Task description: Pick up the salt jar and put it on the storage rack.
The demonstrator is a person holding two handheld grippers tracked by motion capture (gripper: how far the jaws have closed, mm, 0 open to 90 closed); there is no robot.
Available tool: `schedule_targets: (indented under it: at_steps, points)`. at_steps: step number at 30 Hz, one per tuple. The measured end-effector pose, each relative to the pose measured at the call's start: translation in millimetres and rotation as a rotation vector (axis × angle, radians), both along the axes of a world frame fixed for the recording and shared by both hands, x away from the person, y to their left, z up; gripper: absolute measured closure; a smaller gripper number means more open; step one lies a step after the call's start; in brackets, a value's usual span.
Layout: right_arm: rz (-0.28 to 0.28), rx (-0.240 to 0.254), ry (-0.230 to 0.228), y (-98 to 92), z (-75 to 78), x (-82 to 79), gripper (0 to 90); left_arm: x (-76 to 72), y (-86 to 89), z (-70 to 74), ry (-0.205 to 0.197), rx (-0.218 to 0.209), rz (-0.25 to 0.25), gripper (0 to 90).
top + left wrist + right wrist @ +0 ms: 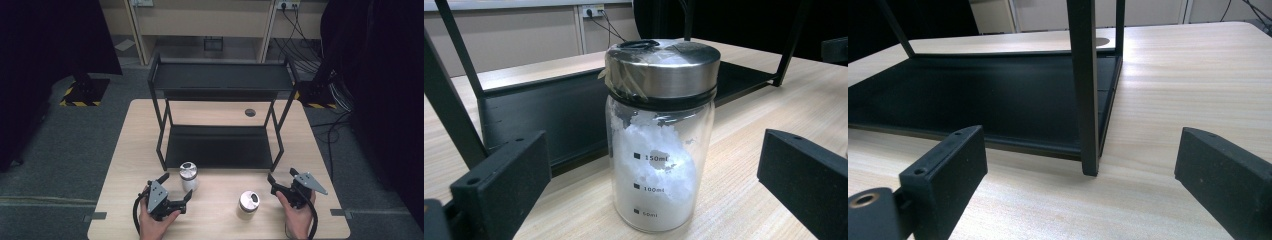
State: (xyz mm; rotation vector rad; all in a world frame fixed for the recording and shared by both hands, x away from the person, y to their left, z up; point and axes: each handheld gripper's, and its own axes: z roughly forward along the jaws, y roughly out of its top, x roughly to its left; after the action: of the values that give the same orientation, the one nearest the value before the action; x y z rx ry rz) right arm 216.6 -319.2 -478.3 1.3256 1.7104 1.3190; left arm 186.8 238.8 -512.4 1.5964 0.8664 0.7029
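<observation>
Two glass jars with steel lids stand on the wooden table in front of a black two-tier rack (218, 76). The left jar (189, 176) holds white powder. My left gripper (176, 187) is open just short of it, and in the left gripper view the jar (659, 135) stands upright between and beyond the spread jaws, untouched. The second jar (248, 204) sits nearer the front edge, left of my right gripper (283, 176). That gripper (1080, 165) is open and empty, facing the rack's front right leg (1088, 100).
The rack's lower shelf (217, 146) lies flat on the table (130, 150), its upper shelf raised on thin posts. A round cable hole (250, 112) is at the table's back right. Cables and stand bases lie on the floor behind.
</observation>
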Motion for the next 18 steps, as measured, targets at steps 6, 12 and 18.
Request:
schedule_targets:
  at_steps: [6,12,18]
  points:
    - [0.001,-0.002,0.0,0.2,0.1,-0.4,6.5,0.6,0.8,-0.2,0.004,-0.008,0.002,0.1]
    - [0.003,0.001,0.005,-0.5,0.5,0.2,6.5,1.2,0.1,0.2,0.007,-0.009,0.004,0.0]
    - [0.0,-0.003,0.006,0.7,1.0,0.2,6.5,3.6,-0.9,0.1,0.009,-0.014,0.005,0.1]
